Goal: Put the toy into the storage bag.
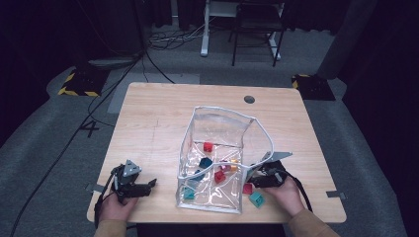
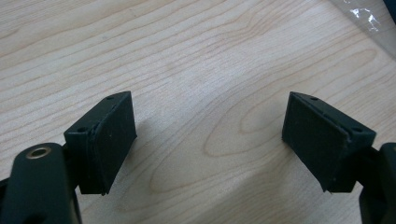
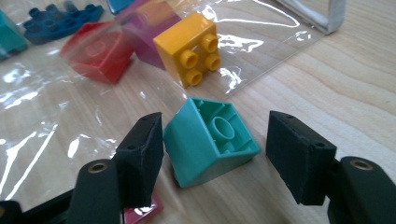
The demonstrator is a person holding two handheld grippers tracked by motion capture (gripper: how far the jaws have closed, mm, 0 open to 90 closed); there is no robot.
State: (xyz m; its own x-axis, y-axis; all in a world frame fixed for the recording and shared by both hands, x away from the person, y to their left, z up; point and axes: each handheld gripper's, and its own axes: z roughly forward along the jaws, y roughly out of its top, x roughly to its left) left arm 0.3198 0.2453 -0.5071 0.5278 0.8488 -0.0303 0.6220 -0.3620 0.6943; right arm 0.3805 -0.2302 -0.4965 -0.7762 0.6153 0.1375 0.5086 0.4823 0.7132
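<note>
A: Surface: pale wood table. On it, 1 clear plastic bag, mouth standing open so bricks can drop in.

B: Your right gripper?

A: Jaws wide, straddling 1 teal brick lying hollow-side up on the table just outside the bag; pads not pressing yet.

B: Left gripper?

A: Jaws wide, empty, parked over bare wood, likely waiting clear of your working side.
</note>
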